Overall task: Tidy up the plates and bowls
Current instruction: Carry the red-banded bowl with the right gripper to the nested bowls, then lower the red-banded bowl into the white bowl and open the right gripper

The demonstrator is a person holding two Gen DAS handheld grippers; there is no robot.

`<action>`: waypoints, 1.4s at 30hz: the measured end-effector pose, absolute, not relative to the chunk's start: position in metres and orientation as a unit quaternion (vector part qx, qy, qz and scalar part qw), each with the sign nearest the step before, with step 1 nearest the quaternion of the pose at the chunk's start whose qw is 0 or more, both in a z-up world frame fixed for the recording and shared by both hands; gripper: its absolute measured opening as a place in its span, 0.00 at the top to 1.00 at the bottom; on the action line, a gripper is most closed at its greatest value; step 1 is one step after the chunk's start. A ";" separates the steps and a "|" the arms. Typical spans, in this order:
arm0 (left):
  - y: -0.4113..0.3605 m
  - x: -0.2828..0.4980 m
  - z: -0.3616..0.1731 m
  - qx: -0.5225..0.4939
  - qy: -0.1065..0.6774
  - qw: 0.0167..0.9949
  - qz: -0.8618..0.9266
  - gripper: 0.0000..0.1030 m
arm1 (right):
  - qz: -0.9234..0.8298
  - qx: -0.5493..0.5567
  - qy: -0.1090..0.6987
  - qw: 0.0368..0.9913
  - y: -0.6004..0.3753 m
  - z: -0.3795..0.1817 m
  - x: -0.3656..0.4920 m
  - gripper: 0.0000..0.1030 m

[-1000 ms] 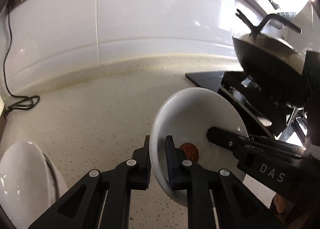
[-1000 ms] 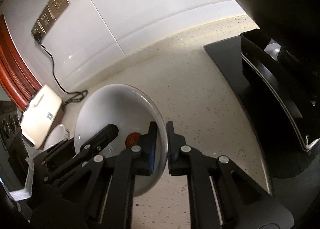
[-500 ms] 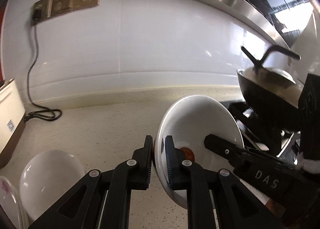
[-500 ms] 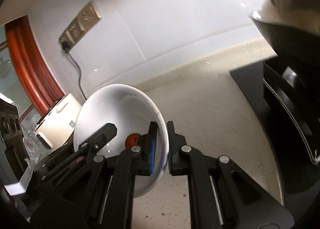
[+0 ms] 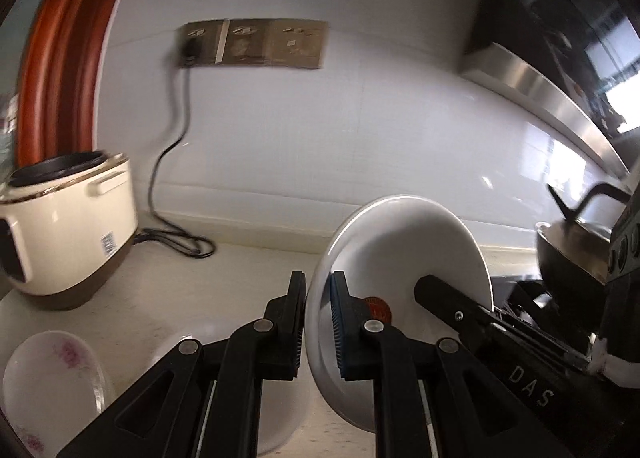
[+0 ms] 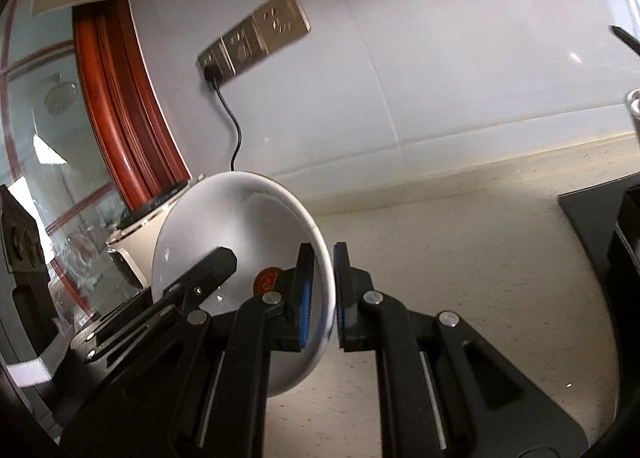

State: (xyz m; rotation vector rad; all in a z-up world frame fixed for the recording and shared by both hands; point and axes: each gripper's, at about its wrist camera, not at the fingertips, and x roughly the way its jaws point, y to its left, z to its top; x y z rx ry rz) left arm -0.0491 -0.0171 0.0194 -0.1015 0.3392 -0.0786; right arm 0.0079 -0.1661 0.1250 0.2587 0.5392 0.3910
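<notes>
A white bowl (image 5: 400,250) with a red sticker (image 5: 376,308) inside hangs tilted above the counter, held by both grippers. My left gripper (image 5: 318,322) is shut on its left rim, one pad inside and one outside. My right gripper (image 6: 324,298) is shut on the opposite rim of the same bowl (image 6: 232,225). Each view shows the other gripper's finger (image 5: 460,310) (image 6: 200,278) reaching into the bowl. A second white bowl (image 5: 280,410) sits on the counter below the left gripper, partly hidden. A flower-patterned dish (image 5: 48,378) lies at the lower left.
A cream rice cooker (image 5: 68,225) stands at the left with its black cable (image 5: 176,242) running up to the wall sockets (image 5: 256,43). A black wok (image 5: 572,258) sits on the hob (image 6: 592,213) at the right. Speckled counter (image 6: 460,278) spreads between them.
Both grippers have risen and swung left with the bowl still gripped. The rice cooker, sockets and flower-patterned dish have come into view; the wok has slid to the right edge.
</notes>
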 end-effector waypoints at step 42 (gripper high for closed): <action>0.067 -0.011 -0.010 -0.133 0.332 0.934 -0.007 0.79 | 0.223 0.110 0.400 0.882 -0.101 0.082 0.032 0.82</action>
